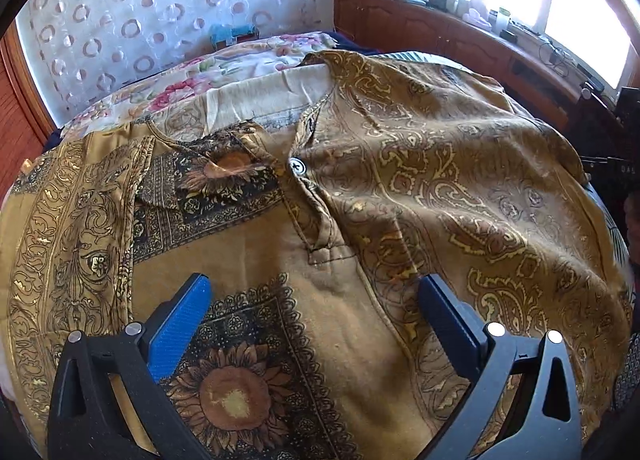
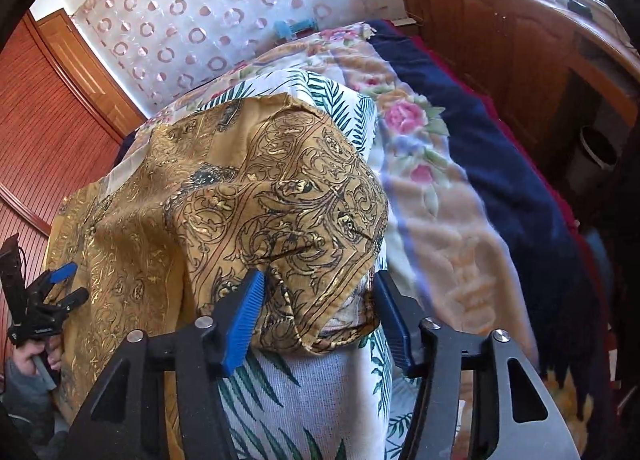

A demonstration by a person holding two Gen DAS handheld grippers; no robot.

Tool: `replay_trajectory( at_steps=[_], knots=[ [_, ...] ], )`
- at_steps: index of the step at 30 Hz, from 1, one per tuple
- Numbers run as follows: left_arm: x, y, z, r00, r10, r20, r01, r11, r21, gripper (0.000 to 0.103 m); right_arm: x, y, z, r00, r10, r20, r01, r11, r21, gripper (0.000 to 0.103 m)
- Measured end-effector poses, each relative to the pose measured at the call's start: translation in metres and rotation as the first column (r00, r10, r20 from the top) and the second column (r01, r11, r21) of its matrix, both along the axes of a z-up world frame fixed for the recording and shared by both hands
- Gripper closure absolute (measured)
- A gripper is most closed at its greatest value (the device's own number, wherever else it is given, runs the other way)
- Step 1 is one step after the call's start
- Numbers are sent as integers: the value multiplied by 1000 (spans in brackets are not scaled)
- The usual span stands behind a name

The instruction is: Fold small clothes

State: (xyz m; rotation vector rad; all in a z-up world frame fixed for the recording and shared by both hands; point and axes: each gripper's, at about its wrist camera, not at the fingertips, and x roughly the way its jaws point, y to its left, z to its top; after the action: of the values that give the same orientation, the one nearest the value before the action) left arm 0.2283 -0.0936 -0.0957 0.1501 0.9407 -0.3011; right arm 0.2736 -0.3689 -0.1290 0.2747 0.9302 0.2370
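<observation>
A golden-brown shirt point(image 1: 360, 180) with paisley and sunflower prints lies spread front-up on the bed, its white button point(image 1: 297, 166) at the placket. My left gripper point(image 1: 316, 300) hovers open over the chest, with nothing between its blue pads point(image 1: 180, 332). In the right wrist view the shirt's sleeve point(image 2: 288, 200) bulges up, and its hem hangs between the fingers of my right gripper point(image 2: 320, 300). The left blue pad point(image 2: 244, 316) touches the cloth, but the jaws stand apart and do not pinch it. The left gripper point(image 2: 74, 283) shows at the far left, held by a hand point(image 2: 28, 356).
Under the shirt lies a white leaf-print cloth point(image 2: 304, 392) on a floral blanket point(image 2: 420, 148), with a navy blanket point(image 2: 500, 164) to the right. A wooden headboard shelf point(image 2: 500, 40) holds clutter. A circle-patterned curtain point(image 1: 140, 20) hangs behind the bed, and a wooden door point(image 2: 48, 132) stands at left.
</observation>
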Motion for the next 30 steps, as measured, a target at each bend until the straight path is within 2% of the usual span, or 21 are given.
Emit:
replay_trajectory(
  at_steps=[3,5,6,7,10,12,16,20,23,28,30],
  knots=[
    [0,1,0,1000,-7,2,7,1000,-3,0,-5,-7,-1,1000,6,-2,-6,1000,12,59],
    [-1,1,0,1000,-6,5,6,1000,-5,0,-2,-4,-2,1000,10,9,-10,1000,-4,73],
    [-1,1,0,1000,-4,6,4,1000,-5,0,-2,-2,-1,1000,5,17,-4,1000,-31,76],
    [-1,1,0,1000,-1,7,1,1000,-6,0,-1,3,-1,1000,-2,27,4,998,-62,85],
    [-2,0,0,1000,5,11,-5,1000,-6,0,-5,8,12,996,-14,92,27,989,-145,93],
    [-1,-1,-1,1000,7,11,-7,1000,-7,0,-7,11,24,991,-13,133,35,985,-168,94],
    [-2,-1,-1,1000,7,12,-7,1000,-7,0,-10,27,56,971,33,237,5,988,-156,95],
    [-2,0,-1,1000,6,12,-6,1000,-7,0,-14,63,79,944,131,304,-87,984,-154,95],
    [-2,0,-1,1000,6,12,-6,1000,-7,0,-15,92,75,935,210,285,-190,977,-97,95],
    [-2,0,-1,1000,6,12,-6,1000,-7,0,-19,130,43,930,306,205,-278,948,-156,94],
    [-2,0,-1,1000,6,12,-6,1000,-7,0,-16,133,36,935,306,177,-277,946,-168,87]
  ],
)
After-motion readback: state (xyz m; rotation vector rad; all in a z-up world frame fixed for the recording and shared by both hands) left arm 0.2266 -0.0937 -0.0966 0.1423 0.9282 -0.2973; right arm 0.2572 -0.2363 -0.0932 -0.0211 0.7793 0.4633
